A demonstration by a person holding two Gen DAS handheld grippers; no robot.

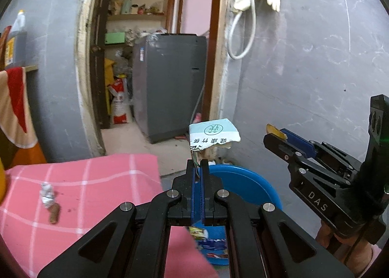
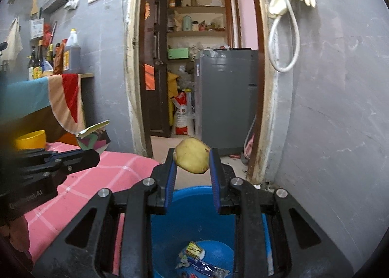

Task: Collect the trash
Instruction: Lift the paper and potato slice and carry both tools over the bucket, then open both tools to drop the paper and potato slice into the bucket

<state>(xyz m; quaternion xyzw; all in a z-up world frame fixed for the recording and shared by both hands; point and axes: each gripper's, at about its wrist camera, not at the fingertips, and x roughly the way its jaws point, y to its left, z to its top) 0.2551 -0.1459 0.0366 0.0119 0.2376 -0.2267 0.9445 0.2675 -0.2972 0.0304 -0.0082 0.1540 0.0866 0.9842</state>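
Left tool (image 1: 198, 164) pinches wrapper (image 1: 214, 133), right tool (image 2: 192, 158) w/ peel (image 2: 192, 155), over bucket (image 2: 194, 205).

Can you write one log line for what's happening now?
left gripper: shut on torn paper packet | right gripper: shut on yellow peel | blue plastic bin: below

Tablecloth (image 1: 97, 180) is pink with a white grid pattern, the bin (image 2: 194, 217) beside it bright blue. Wrapper (image 1: 214, 132) is pale teal and white with green print, peel (image 2: 192, 155) yellowish, walls (image 1: 304, 71) grey.
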